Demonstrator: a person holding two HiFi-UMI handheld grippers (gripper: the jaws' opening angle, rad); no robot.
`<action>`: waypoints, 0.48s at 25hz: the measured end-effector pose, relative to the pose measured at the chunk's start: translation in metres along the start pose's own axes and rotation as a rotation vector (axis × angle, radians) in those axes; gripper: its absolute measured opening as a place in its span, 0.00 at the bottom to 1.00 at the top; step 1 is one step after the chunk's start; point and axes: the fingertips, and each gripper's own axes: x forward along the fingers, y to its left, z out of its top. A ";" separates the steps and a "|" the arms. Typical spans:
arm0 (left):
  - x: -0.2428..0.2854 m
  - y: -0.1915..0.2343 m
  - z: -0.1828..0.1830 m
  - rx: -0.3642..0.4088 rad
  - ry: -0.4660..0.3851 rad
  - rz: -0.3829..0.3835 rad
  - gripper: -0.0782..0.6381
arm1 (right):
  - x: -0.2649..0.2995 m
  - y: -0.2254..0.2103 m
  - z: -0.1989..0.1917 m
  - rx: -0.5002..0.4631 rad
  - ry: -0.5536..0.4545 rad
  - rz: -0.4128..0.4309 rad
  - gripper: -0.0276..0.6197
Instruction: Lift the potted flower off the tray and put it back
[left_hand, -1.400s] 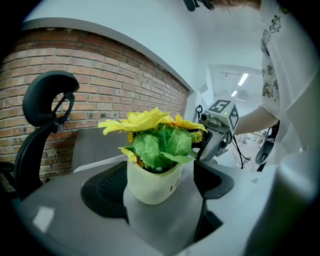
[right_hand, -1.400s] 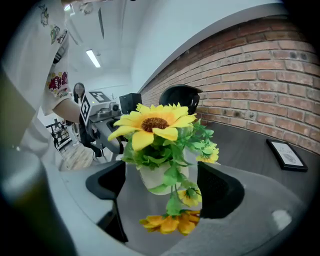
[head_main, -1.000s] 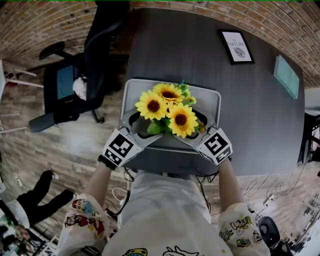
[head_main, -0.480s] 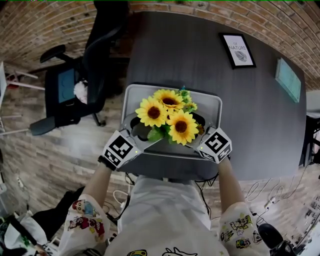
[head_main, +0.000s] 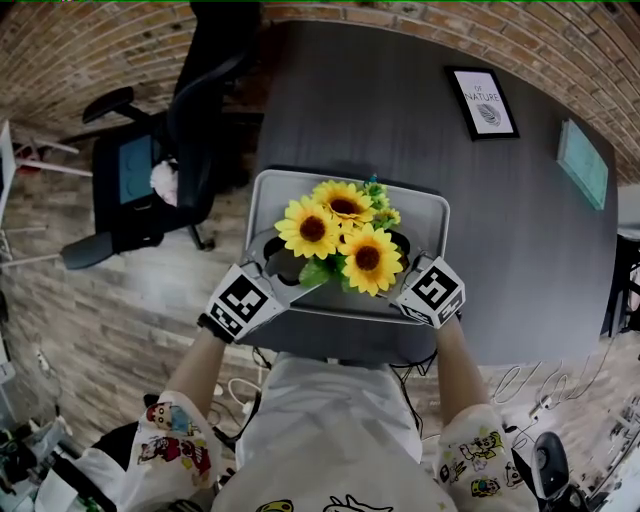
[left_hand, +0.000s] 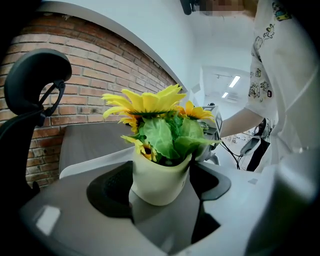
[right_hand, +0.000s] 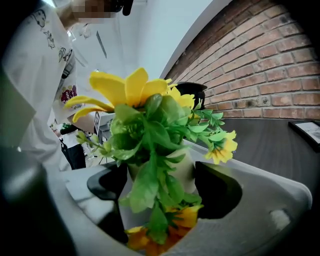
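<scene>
The potted flower (head_main: 340, 235) is a cream pot (left_hand: 160, 177) of yellow sunflowers and green leaves. It sits within the outline of the grey tray (head_main: 270, 185) at the table's near edge. My left gripper (head_main: 285, 262) comes in from the near left, and its black pads (left_hand: 107, 187) press on the pot's sides. My right gripper (head_main: 398, 258) comes in from the near right, its pads (right_hand: 217, 190) hard against the pot (right_hand: 185, 172) under hanging leaves. The blooms hide the pot's base, so I cannot tell whether it rests on the tray.
The tray lies on a dark round table (head_main: 380, 90). A framed picture (head_main: 484, 102) and a pale teal panel (head_main: 583, 163) lie at the far right. A black office chair (head_main: 160, 160) stands left of the table, with a brick wall beyond.
Almost nothing has moved. Both grippers stay at the pot's sides, and the right marker cube has turned slightly.
</scene>
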 end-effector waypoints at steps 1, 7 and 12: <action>0.000 0.000 0.000 0.001 0.000 0.001 0.62 | 0.000 0.000 0.000 -0.002 0.000 -0.002 0.70; 0.000 -0.001 -0.001 -0.001 0.009 -0.003 0.62 | -0.001 0.001 0.000 -0.007 0.013 -0.017 0.69; -0.003 -0.003 0.006 -0.002 -0.014 -0.009 0.62 | -0.005 0.004 0.007 -0.007 -0.005 -0.026 0.69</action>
